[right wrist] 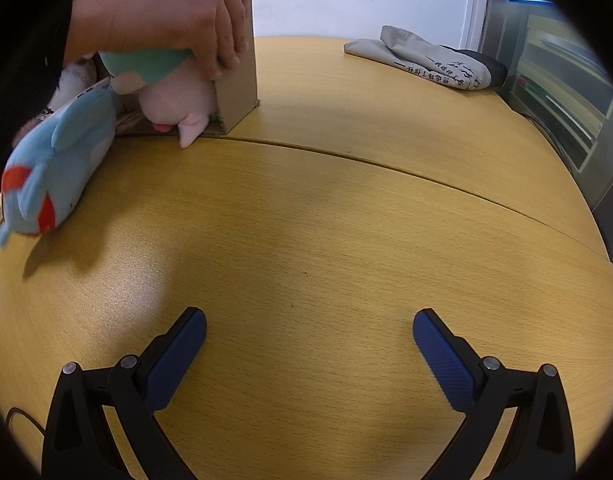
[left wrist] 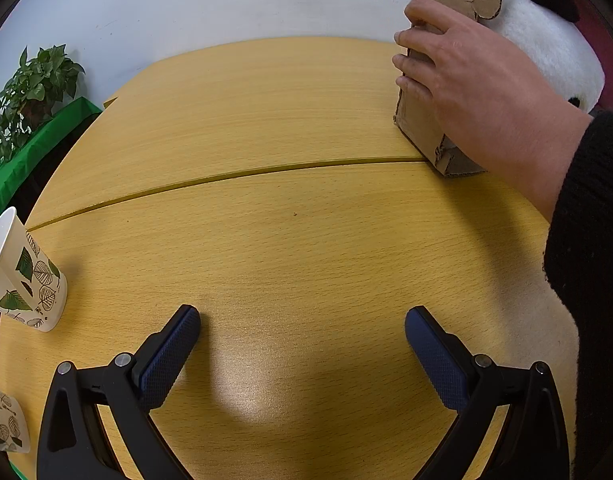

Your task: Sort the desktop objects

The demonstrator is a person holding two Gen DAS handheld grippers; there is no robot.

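Both grippers, left (left wrist: 302, 330) and right (right wrist: 309, 332), hover jaws wide and empty over the near table (right wrist: 346, 220) while a bare hand (left wrist: 466, 80) steadies the box (right wrist: 236, 80) far left with toys (right wrist: 58, 164) spilling out, so we wait, then approach low.

surface: light wood table (left wrist: 290, 248), curved seam across the top
left edge: two leaf-print paper cups (left wrist: 24, 276), upright
far side: cardboard box (left wrist: 422, 120) standing on the seam
beside box: blue plush toy (right wrist: 58, 168) lying on the tabletop
far right: folded grey cloth bag (right wrist: 422, 60)
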